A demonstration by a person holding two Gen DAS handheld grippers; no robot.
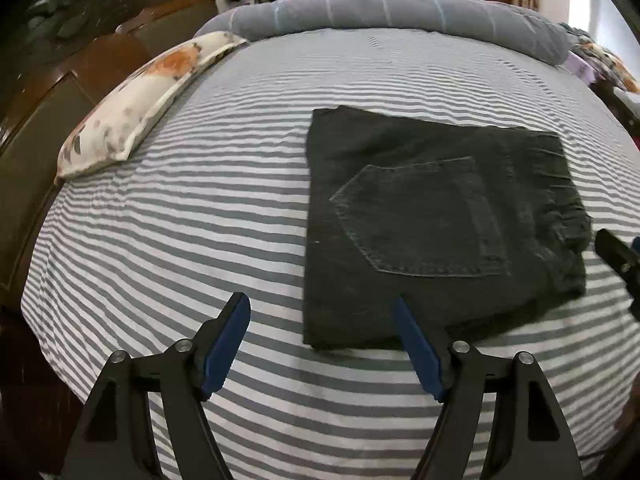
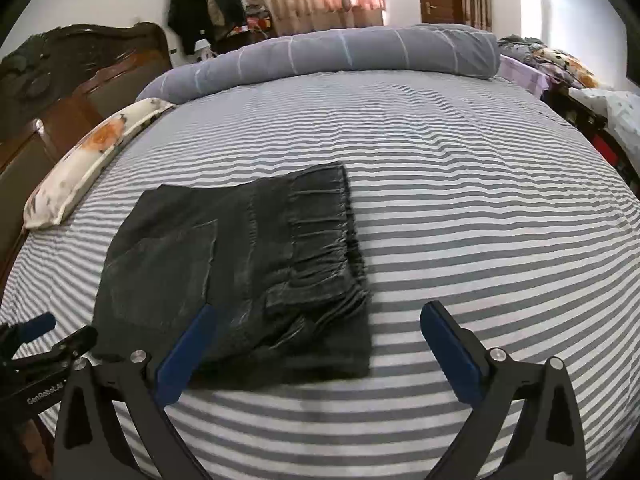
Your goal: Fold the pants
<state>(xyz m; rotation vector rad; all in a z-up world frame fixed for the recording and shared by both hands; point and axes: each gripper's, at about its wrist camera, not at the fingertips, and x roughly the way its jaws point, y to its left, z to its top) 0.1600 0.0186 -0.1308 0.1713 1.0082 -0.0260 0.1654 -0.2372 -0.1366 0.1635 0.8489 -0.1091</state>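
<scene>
On the near side of the striped bed (image 2: 460, 168), the dark pants (image 1: 432, 220) lie folded into a small neat square, so the folding looks done, and the left gripper (image 1: 320, 340) and right gripper (image 2: 316, 344) both hang wide apart, holding nothing.

The pants (image 1: 436, 220) lie on the striped bed (image 1: 240, 184), folded into a compact, roughly rectangular stack of several layers. They are dark charcoal denim, a little faded. A stitched back pocket (image 1: 424, 220) faces up on the top layer, its pointed end turned toward the pillow side of the bed. The gathered, elasticated waistband (image 2: 324, 240) runs along the opposite edge, crinkled into small pleats. At the near corner by the waistband the layers sit unevenly, the lower ones peeking out past the top. The pile lies flat, nothing touching it.
</scene>
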